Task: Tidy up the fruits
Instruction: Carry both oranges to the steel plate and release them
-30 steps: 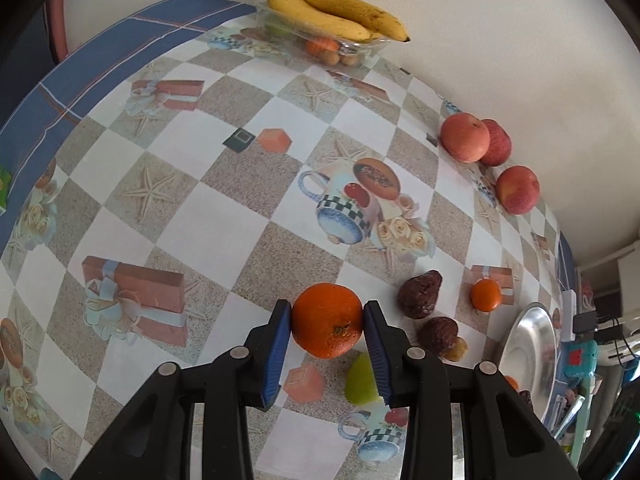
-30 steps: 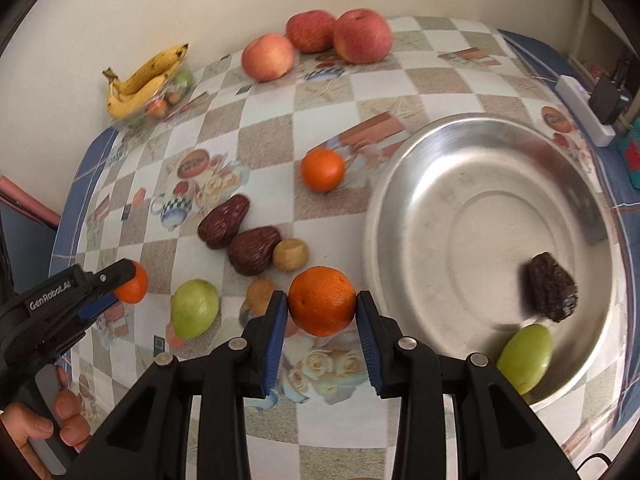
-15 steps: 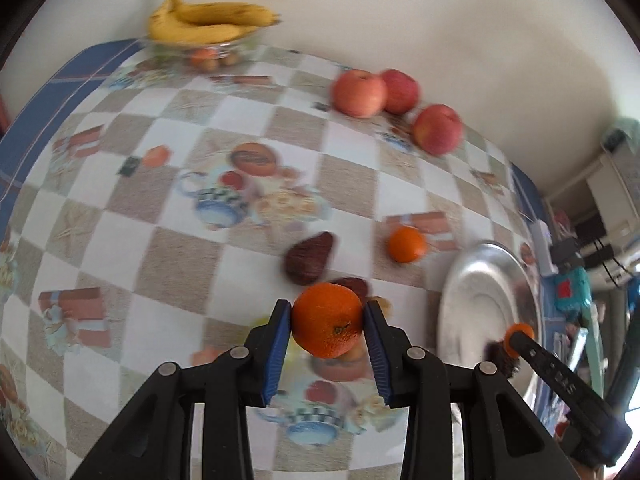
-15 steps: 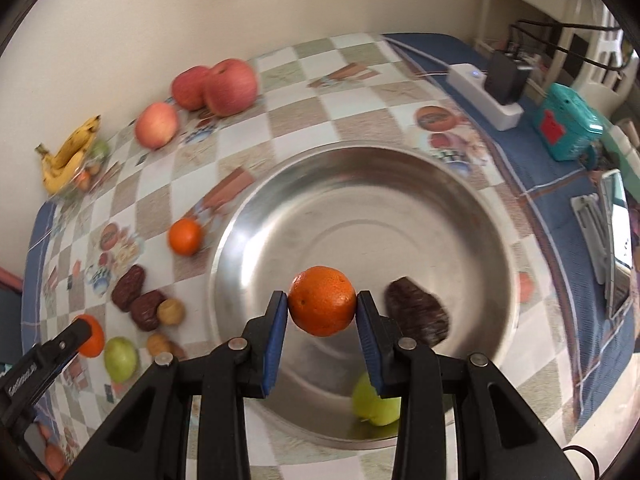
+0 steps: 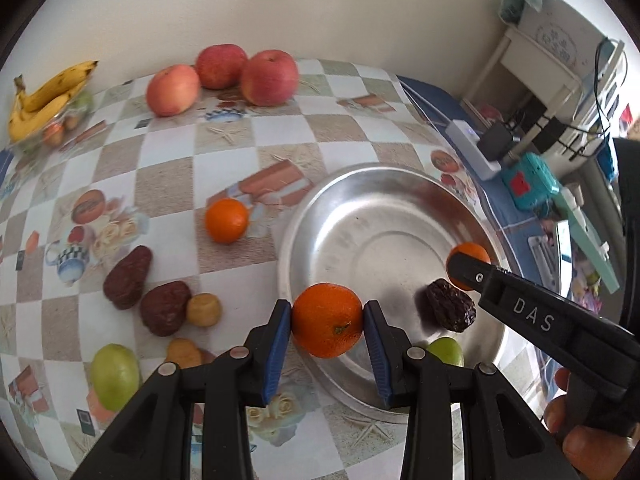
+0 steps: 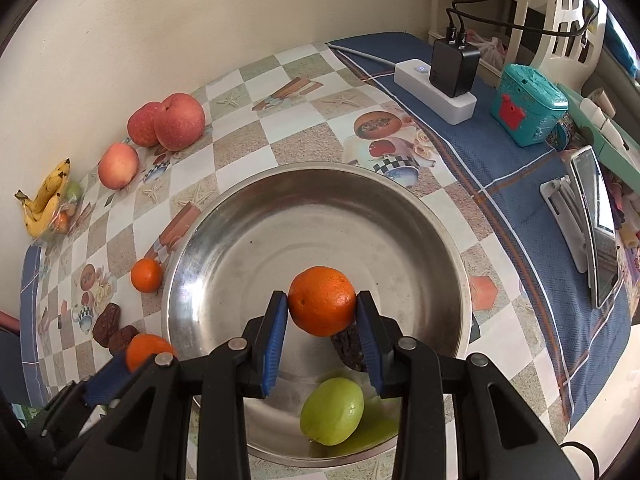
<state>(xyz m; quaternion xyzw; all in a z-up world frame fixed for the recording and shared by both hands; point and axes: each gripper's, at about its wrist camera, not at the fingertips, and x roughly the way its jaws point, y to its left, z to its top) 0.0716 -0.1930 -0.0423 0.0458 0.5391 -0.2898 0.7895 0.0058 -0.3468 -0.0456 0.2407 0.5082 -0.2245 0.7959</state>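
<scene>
My left gripper (image 5: 326, 330) is shut on an orange (image 5: 327, 320) and holds it above the near-left rim of the steel bowl (image 5: 320, 216). My right gripper (image 6: 322, 312) is shut on another orange (image 6: 322, 300) and holds it over the inside of the bowl (image 6: 240, 248). The bowl holds a dark date (image 5: 450, 310) and a green fruit (image 6: 332, 410). The right gripper also shows in the left wrist view (image 5: 466, 272), and the left gripper shows in the right wrist view (image 6: 140, 354).
On the table left of the bowl lie a small orange (image 5: 226, 220), two dark dates (image 5: 128, 278), small brown fruits (image 5: 203, 310) and a green fruit (image 5: 114, 376). Three apples (image 5: 268, 76) and bananas (image 5: 38, 100) sit by the wall. A power strip (image 6: 434, 88) lies at right.
Both grippers have moved right with their oranges. The right one went from the bowl's near part to over its middle; the left one came from the table to the bowl's rim.
</scene>
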